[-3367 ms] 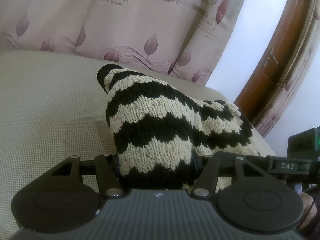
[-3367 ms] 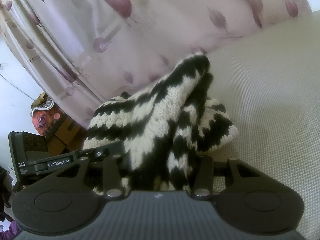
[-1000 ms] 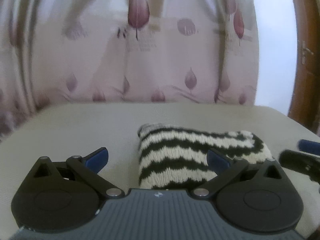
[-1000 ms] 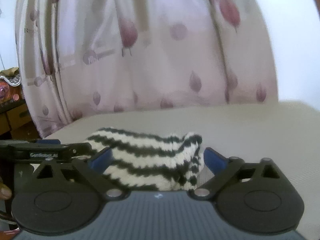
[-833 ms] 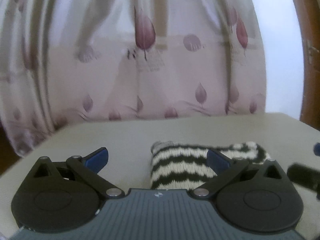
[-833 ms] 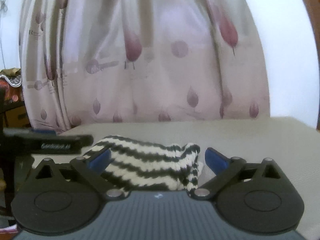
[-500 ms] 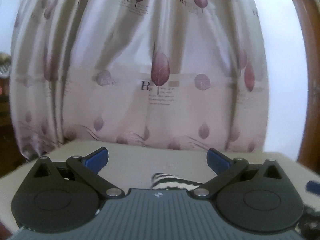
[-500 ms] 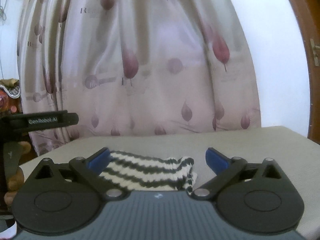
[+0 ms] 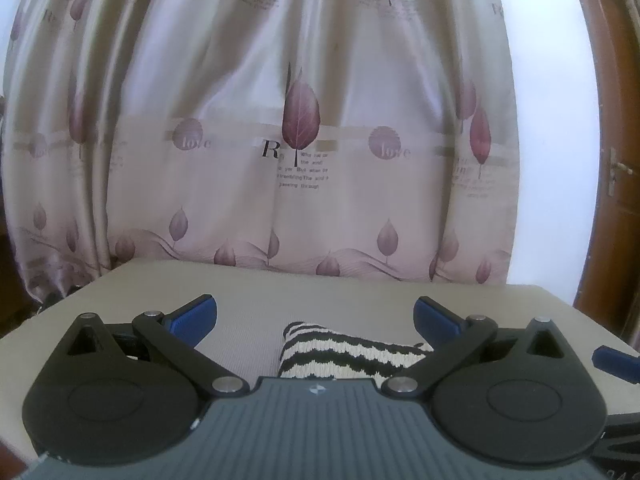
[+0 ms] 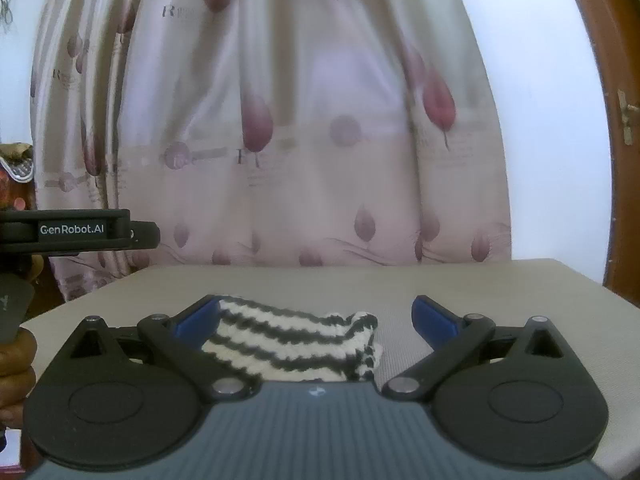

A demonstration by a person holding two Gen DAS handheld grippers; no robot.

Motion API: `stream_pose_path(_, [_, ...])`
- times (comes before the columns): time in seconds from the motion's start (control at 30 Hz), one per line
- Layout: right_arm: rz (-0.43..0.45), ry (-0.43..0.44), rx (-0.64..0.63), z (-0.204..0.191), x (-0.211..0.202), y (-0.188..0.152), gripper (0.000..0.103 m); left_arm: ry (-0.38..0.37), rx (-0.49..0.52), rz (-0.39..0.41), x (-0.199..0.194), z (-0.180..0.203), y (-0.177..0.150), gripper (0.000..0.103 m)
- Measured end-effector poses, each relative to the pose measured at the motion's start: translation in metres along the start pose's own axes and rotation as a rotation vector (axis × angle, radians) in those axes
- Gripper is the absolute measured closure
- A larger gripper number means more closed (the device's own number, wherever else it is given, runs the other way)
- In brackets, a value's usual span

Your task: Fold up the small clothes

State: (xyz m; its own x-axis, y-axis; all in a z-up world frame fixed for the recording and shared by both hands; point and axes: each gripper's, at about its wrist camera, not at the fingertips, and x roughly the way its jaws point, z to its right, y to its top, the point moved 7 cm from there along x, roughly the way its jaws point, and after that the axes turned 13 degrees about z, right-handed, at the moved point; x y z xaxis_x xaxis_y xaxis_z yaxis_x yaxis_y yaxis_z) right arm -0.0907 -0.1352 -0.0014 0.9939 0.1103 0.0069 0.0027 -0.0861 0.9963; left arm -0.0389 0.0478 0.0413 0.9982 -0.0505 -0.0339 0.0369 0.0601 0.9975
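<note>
On the beige woven surface [image 9: 248, 320] lies a small knitted garment [image 9: 344, 354], striped in black and cream zigzags, folded into a compact bundle and resting flat with nothing holding it. Seen from the left wrist view, the left gripper [image 9: 316, 312] hangs above and behind it with its jaws spread wide and empty; the blue pads [image 9: 192, 314] stand well apart, and the garment shows low between them, partly hidden by the gripper's grey body. From the right wrist view, the right gripper [image 10: 316, 312] is likewise wide open and grips nothing, with the garment [image 10: 288, 344] lying below, nearer its left pad than its right. The left gripper [image 10: 80, 230] appears at the left edge of that view, bearing a "GenRobot.AI" label, with the person's hand [image 10: 16, 372] beneath it. Behind the surface hangs a pale pink curtain [image 9: 300, 140] printed with purple leaves, and a brown wooden door frame [image 9: 608, 160] stands at the right.
</note>
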Motion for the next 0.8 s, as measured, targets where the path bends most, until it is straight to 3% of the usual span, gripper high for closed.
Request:
stream_pose_path(0.47, [-0.047, -0.014, -0.017, 0.0, 0.006, -0.011, 0.0, 0.01, 0.016, -0.023, 0.008, -0.004, -0.021, 0.0])
stream_pose_path(0.63, [-0.058, -0.014, -0.024, -0.001, 0.006, -0.014, 0.0, 0.023, 0.041, 0.024, 0.007, -0.007, -0.024, 0.0])
stream_pose_path(0.8, [-0.064, -0.023, -0.039, -0.002, 0.009, -0.015, 0.0, 0.006, 0.03, 0.006, 0.011, -0.007, -0.026, 0.0])
